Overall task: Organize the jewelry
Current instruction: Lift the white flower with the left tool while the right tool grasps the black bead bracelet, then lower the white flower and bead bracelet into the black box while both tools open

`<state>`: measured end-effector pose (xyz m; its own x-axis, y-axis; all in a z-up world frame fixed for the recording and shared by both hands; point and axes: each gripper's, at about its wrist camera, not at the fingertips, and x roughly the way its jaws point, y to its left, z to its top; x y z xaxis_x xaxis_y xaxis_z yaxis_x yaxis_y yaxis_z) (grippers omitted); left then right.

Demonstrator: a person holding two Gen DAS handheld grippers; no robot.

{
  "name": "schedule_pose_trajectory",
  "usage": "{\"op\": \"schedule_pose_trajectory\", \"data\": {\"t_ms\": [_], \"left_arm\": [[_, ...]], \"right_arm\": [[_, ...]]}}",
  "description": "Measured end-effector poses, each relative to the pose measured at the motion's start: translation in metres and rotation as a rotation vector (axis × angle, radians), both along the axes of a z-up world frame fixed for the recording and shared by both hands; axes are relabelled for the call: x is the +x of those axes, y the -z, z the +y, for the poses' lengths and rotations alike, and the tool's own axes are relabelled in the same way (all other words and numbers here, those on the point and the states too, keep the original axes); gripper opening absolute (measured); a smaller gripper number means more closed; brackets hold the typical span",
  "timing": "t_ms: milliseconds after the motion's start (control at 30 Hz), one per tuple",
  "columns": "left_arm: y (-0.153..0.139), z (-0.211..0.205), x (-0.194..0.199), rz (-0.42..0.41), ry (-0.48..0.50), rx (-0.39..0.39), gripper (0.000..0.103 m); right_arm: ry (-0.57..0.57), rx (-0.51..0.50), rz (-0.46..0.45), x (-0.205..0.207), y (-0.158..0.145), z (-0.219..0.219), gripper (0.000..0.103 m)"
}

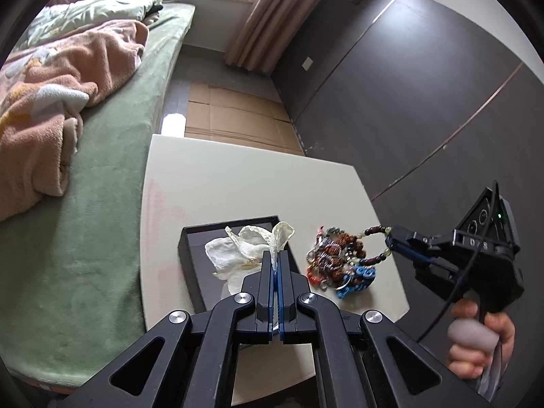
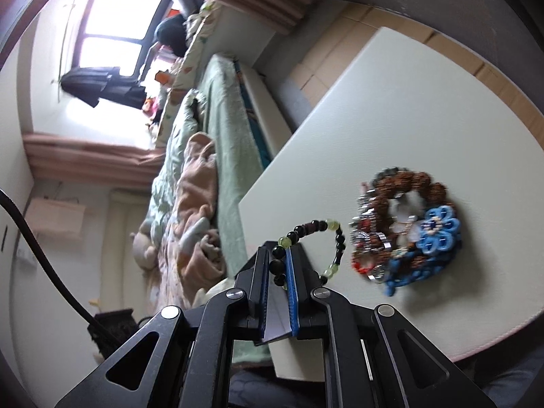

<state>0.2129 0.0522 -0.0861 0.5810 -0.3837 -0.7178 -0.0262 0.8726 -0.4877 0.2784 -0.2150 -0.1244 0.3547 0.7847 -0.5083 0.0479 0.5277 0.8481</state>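
Only the left wrist view shows the black box [image 1: 193, 258] – left gripper [image 1: 275, 258] pinching its white pouch [image 1: 238, 251]; right gripper [image 2: 279, 265] clamps a beaded bracelet [image 2: 319, 238] beside the jewelry pile [image 2: 408, 224].

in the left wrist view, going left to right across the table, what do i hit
black open box with the white lace pouch pinched in the left claw → heap of brown bead, silver and blue flower jewelry → dark bead bracelet → right claw gripping it
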Motion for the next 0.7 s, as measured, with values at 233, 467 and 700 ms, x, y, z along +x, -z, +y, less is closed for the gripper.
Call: {"op": "schedule_pose_trajectory", "data": {"t_ms": [233, 467, 700], "left_arm": [[0.012, -0.001, 0.011, 0.086, 0.036, -0.105, 0.037], [0.009, 0.041, -0.011, 0.051, -0.098, -0.137, 0.091], [0.011, 0.07, -0.034, 0.059, -0.177, -0.127, 0.091]], "right_arm": [[-0.07, -0.014, -0.046, -0.004, -0.018, 0.028, 0.011], [-0.13, -0.036, -0.055, -0.007, -0.018, 0.055, 0.011], [-0.203, -0.05, -0.042, -0.011, -0.008, 0.088, 0.012]]}}
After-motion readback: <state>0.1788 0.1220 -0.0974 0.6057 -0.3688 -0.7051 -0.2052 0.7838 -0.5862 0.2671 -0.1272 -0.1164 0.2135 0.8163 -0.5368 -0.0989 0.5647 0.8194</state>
